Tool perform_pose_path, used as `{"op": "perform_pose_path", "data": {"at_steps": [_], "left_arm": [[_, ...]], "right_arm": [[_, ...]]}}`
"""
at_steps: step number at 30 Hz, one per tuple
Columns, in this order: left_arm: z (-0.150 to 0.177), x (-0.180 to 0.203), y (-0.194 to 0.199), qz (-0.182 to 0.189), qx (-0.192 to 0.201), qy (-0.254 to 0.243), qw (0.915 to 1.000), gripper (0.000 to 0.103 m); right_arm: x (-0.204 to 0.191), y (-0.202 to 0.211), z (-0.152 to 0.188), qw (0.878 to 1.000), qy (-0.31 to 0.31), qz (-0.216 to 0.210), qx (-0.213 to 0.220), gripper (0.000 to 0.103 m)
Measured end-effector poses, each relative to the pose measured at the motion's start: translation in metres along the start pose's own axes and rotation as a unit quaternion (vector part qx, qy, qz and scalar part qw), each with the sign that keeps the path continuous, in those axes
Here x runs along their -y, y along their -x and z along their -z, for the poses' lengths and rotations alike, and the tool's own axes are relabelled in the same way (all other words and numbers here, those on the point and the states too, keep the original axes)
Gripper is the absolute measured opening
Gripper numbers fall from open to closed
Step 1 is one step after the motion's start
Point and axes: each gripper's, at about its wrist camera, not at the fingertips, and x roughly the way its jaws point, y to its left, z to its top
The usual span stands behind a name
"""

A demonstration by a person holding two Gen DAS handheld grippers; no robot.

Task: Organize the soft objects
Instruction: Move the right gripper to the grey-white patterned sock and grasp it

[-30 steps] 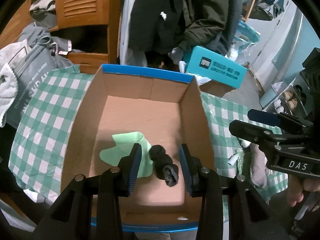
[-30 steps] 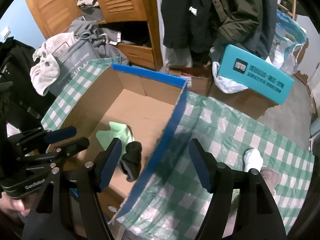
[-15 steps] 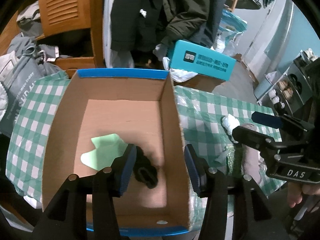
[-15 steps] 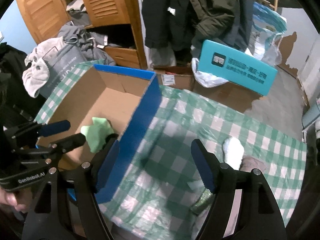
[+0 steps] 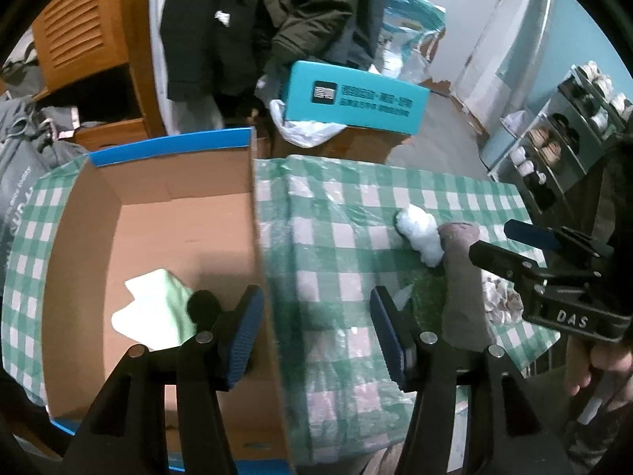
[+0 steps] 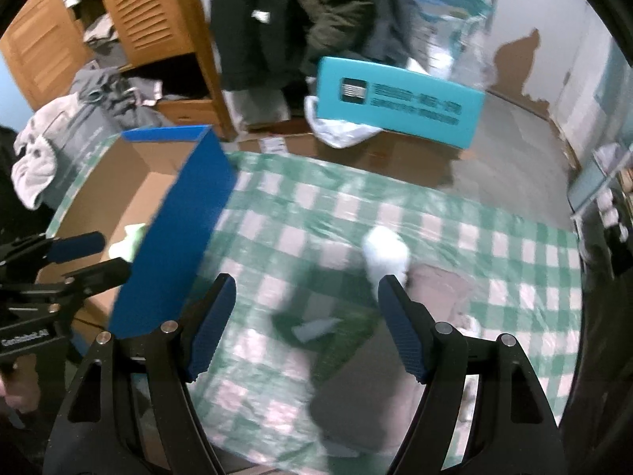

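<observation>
1. Several soft pieces wait on the checked tabletop (image 6: 300, 213): a fluffy white sock (image 6: 385, 253), a taupe sock (image 5: 463, 277) touching it, and a green glittery one (image 6: 344, 340), blurred.
2. Two are already in the cardboard box (image 5: 166, 213): a pale green cloth (image 5: 154, 308) and a dark sock (image 5: 203, 304).
3. Left tongs (image 5: 316, 334) straddle the box wall, jaws opening, nothing gripped.
4. Right tongs (image 6: 304, 326) hover spread and empty over the green sock.
5. All look light, limp and squashy, so pinch mid-bundle where the fabric bunches thickest.

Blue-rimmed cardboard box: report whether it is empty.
Not empty. The blue-rimmed cardboard box holds a light green cloth and a dark rolled item.
</observation>
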Motion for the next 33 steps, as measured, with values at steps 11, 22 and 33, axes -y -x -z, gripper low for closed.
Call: {"op": "perform_pose_path", "data": {"at_steps": [11, 22, 33], "left_arm": [[-0.003, 0.038, -0.020, 0.014, -0.021, -0.021, 0.9995, 0.059], [-0.001, 0.074, -0.050, 0.013, -0.053, -0.049, 0.9974, 0.066], [0.005, 0.105, -0.075, 0.016, -0.079, -0.073, 0.9940, 0.069]], "right_arm": [[0.061, 0.003, 0.020, 0.998, -0.059, 0.023, -0.008, 0.075], [0.106, -0.002, 0.038, 0.994, -0.098, 0.050, -0.019, 0.075], [0.140, -0.020, 0.059, 0.988, -0.133, 0.062, -0.049, 0.075]]}}
